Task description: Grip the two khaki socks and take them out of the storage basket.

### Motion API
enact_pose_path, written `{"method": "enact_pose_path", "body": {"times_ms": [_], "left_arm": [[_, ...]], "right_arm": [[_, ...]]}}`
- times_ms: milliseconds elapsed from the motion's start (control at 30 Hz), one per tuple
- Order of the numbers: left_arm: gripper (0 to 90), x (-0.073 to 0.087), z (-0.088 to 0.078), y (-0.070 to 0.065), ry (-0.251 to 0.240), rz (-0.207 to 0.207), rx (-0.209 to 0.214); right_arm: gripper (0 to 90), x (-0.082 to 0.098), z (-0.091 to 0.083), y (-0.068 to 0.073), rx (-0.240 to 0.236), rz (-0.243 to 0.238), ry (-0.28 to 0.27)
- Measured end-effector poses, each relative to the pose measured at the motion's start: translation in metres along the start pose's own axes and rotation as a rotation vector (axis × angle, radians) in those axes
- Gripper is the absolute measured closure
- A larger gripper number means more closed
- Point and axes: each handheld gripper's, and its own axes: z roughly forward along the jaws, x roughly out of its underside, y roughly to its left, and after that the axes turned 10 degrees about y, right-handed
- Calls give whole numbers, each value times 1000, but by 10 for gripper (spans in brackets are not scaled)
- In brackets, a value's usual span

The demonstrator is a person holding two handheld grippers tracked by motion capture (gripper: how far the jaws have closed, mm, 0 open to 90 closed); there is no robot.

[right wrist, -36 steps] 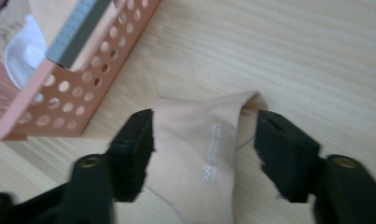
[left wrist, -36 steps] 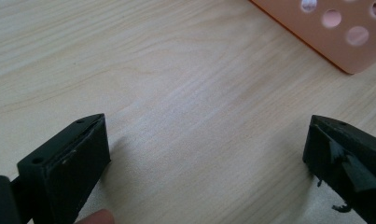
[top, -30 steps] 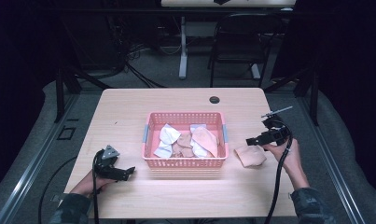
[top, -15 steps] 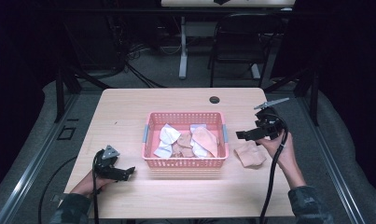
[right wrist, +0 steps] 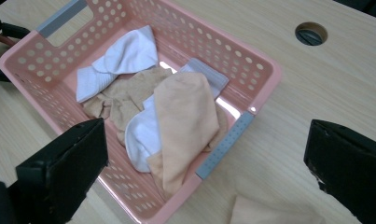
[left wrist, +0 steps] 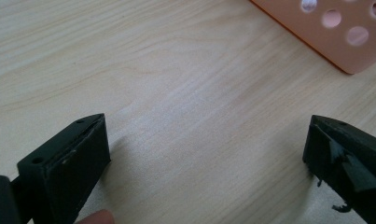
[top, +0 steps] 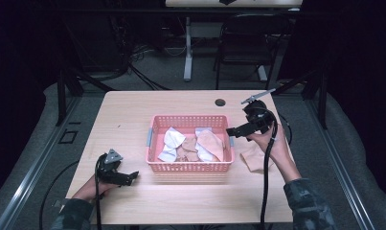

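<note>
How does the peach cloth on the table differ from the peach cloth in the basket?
The table cloth lies alone on bare wood, right of the basket; the basket cloth lies draped over white cloths. The table one looks flatter, the basket one folded. Both are peach.

A pink perforated basket (right wrist: 265, 70) holds white socks (right wrist: 125, 56), a peach cloth (right wrist: 185, 121) and seemingly tan fabric (right wrist: 125, 95).

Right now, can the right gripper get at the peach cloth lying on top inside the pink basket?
Probably yes: the right gripper hovers at the pink plastic basket's right rim, jaws wide and empty, and the peach cloth lies uncovered on top.
</note>
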Motion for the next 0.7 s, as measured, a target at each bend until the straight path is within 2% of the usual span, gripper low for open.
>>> {"method": "enact_pose_path", "body": {"times_ms": [267, 467, 567, 667, 700], "left_arm": [[4, 0, 0, 0, 0, 0, 0], [4, 0, 0, 0, 0, 0, 0], [4, 0, 0, 0, 0, 0, 0], [4, 0, 0, 0, 0, 0, 0], [4, 0, 0, 0, 0, 0, 0]], "right_arm": [[0, -17, 18, 14, -18, -41, 30], [0, -26, 33, 20, -28, -51, 65], [1, -31, 48, 23, -38, -49, 82], [8, -33, 54, 23, -41, -50, 101], [16, -35, 61, 22, -55, -43, 118]]}}
